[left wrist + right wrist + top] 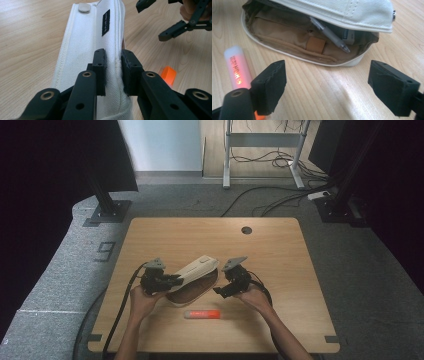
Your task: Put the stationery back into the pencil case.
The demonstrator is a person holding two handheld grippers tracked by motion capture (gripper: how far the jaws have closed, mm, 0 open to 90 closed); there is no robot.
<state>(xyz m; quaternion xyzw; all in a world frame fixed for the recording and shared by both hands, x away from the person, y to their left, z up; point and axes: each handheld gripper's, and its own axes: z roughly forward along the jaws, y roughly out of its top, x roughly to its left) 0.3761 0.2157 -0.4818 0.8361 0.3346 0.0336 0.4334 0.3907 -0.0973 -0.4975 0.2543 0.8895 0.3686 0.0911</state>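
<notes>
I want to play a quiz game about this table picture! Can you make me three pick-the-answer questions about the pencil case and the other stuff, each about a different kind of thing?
1. Where does the orange highlighter lie?
A. inside the pencil case
B. on the table, on the person's side of the pencil case
C. in the left gripper

2. What colour is the outside of the pencil case?
A. white
B. blue
C. black

3. How do the jaws of the right gripper stand?
A. shut on a pen
B. shut on the flap
C. open, with nothing between them

Answers: 1 B, the high view shows it lying on the wood of the table, nearer the person than the case. 2 A, the left gripper pinches white cloth. 3 C, the right gripper view shows bare table between the wide jaws.
</notes>
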